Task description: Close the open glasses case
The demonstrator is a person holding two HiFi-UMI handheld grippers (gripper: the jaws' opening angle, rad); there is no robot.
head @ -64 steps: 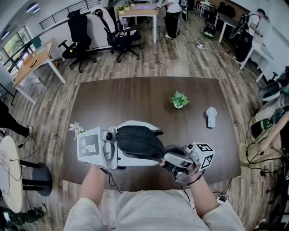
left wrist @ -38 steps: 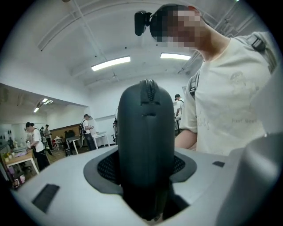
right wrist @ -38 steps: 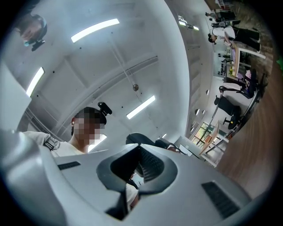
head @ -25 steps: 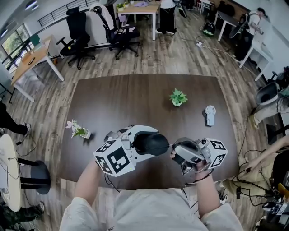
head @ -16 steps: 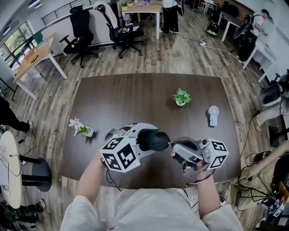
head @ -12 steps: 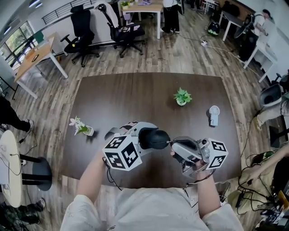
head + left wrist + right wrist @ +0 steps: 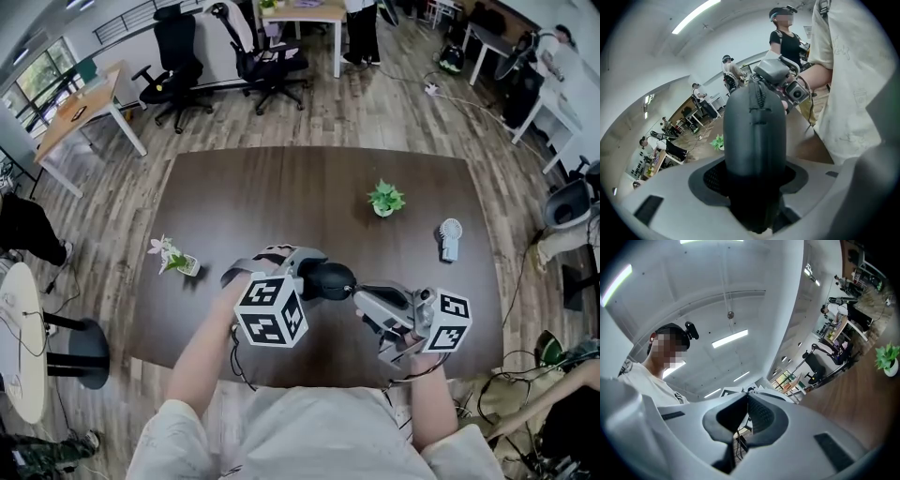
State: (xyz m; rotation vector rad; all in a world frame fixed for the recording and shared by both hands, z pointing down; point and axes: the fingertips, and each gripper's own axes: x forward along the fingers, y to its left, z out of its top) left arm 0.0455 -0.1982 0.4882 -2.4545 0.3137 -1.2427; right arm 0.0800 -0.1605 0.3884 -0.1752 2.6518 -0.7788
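Note:
A dark, rounded glasses case (image 7: 328, 279) with a zip seam is held above the brown table (image 7: 281, 197). My left gripper (image 7: 307, 274) is shut on it, one jaw on each side. In the left gripper view the case (image 7: 754, 131) stands up between the jaws of that gripper (image 7: 753, 180), narrow end away. My right gripper (image 7: 359, 292) is shut, with its tips against the case's right end. It also shows at the case's far end as the right gripper (image 7: 776, 78). In the right gripper view the pads of the gripper (image 7: 746, 401) meet. Nothing shows between them there.
On the table stand a small green plant (image 7: 385, 199), a white hand fan (image 7: 450, 237) and a little flower vase (image 7: 174, 260). The table's front edge lies just under both hands. Office chairs (image 7: 267, 61), desks and several people are beyond the table.
The left gripper has tipped downward and swung right, so its marker cube now faces the head camera. The case has turned from broadside to nearly end-on. The right gripper stays at its end.

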